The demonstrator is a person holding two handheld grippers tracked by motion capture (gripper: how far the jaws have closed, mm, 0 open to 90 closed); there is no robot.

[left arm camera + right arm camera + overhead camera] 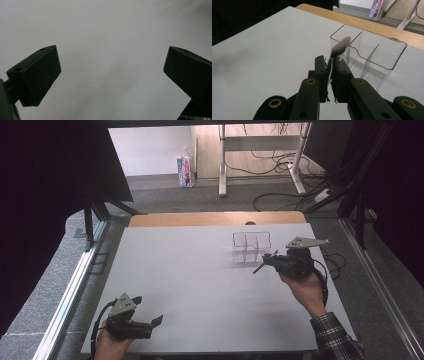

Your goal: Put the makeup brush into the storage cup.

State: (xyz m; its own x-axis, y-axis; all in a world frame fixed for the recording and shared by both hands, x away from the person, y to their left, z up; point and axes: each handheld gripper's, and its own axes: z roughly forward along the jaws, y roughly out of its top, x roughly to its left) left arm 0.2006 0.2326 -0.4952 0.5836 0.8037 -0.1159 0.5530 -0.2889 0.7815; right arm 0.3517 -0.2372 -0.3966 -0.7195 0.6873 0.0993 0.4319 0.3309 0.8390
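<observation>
Brush [340, 46] clamped in right claw [331, 65]

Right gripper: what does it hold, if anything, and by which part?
The right gripper holds a small brush by its handle, bristles toward the clear organizer.

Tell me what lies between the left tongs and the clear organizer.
Only bare white table between the left tongs and the organizer, by the high view.
</observation>
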